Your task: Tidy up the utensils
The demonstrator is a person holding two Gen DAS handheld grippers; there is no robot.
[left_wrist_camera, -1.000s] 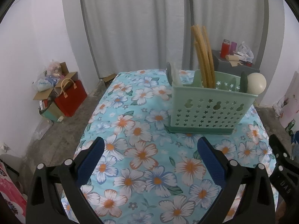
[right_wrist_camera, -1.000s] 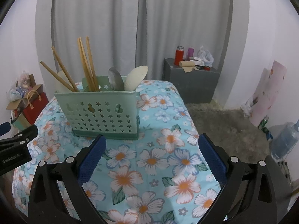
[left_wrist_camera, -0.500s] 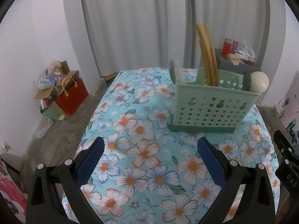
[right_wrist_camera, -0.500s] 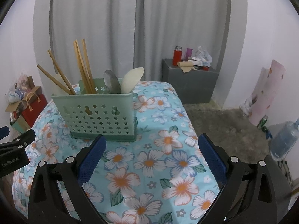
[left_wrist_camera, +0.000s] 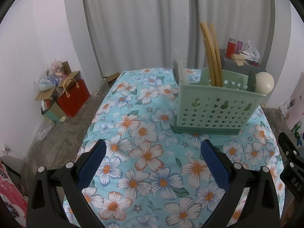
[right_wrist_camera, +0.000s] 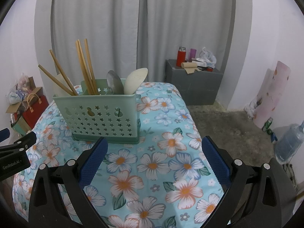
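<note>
While jaws gape: "GenRobot.AI" on left gripper (right_wrist_camera: 13, 163).

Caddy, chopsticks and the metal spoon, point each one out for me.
caddy (right_wrist_camera: 100, 121), right wrist view, on its perforated front wall.
chopsticks (right_wrist_camera: 84, 64), right wrist view, on the upright bundle's shafts above the rim.
metal spoon (right_wrist_camera: 114, 82), right wrist view, on its grey bowl.
</note>
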